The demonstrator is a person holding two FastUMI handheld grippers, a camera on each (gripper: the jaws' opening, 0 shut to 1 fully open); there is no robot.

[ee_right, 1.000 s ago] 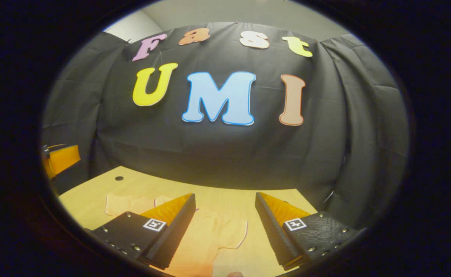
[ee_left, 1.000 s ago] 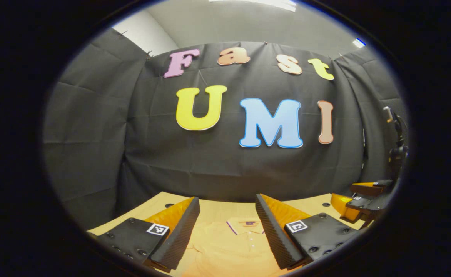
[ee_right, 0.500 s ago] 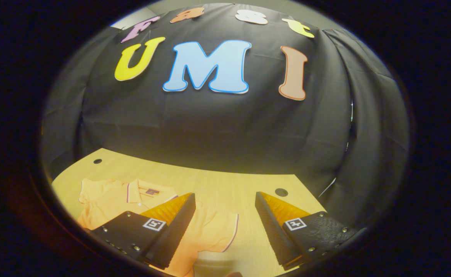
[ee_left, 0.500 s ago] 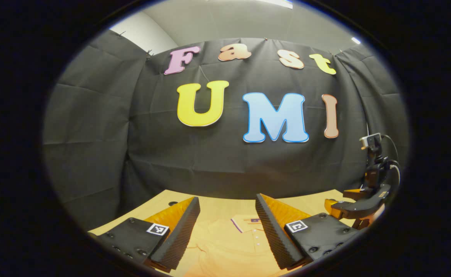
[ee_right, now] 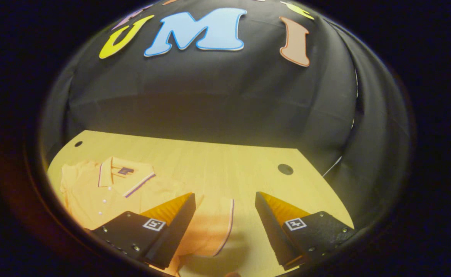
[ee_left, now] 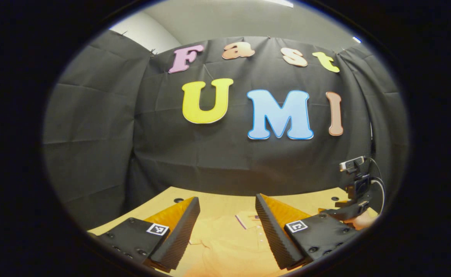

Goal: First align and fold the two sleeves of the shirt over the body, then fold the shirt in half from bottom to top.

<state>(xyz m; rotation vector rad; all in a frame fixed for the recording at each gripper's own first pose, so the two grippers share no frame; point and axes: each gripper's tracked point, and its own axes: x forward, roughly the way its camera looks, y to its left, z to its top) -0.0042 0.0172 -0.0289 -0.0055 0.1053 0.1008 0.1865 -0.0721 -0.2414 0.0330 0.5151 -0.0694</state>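
Sleeve [ee_right: 214, 227] edge shows under right tool [ee_right: 225, 227] — both tools gape, empty — left tool [ee_left: 227, 231] over collar [ee_left: 244, 220].

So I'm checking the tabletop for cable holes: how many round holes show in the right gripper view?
2. One hole near the table's far left corner, beyond the shirt; the other hole toward the far right. The grippers may hide more.
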